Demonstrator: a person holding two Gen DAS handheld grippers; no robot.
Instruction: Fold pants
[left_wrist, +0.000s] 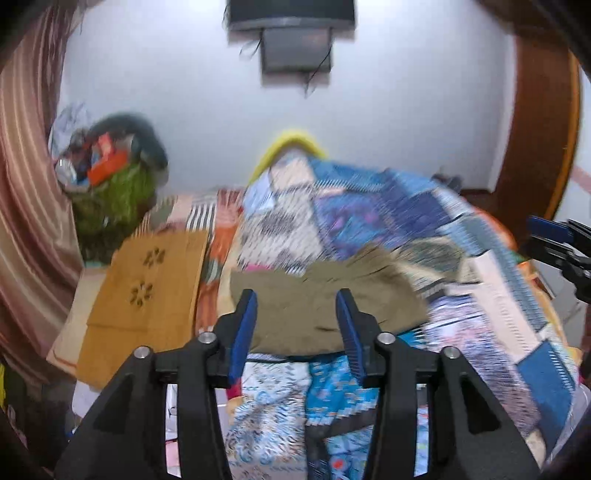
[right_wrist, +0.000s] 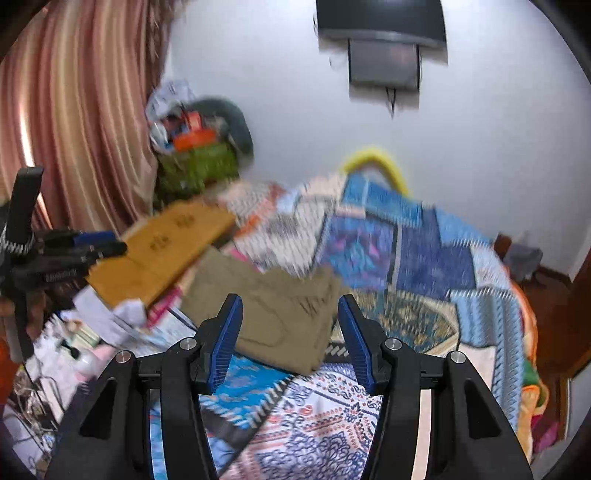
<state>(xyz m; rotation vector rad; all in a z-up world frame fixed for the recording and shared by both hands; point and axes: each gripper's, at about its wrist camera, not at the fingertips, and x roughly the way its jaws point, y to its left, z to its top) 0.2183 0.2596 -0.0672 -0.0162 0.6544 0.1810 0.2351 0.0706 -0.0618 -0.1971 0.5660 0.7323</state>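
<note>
To the far left of your left gripper (left_wrist: 297, 301), a striped curtain (left_wrist: 26, 206) hangs, with a green heap of clutter (left_wrist: 114, 195) beside it and a mustard-yellow cloth with flower cutouts (left_wrist: 147, 291) lying below that. Your left gripper's jaws are spread wide and hold nothing. Just ahead of them, the olive pants (left_wrist: 321, 306) lie in a compact folded rectangle on the patchwork quilt (left_wrist: 388, 221) covering the bed. Further right, your right gripper (right_wrist: 290, 306) is likewise spread apart and empty, hovering just short of the pants' near edge; in its view the pants sit ahead and slightly left of its fingers. Both views are motion-blurred.
</note>
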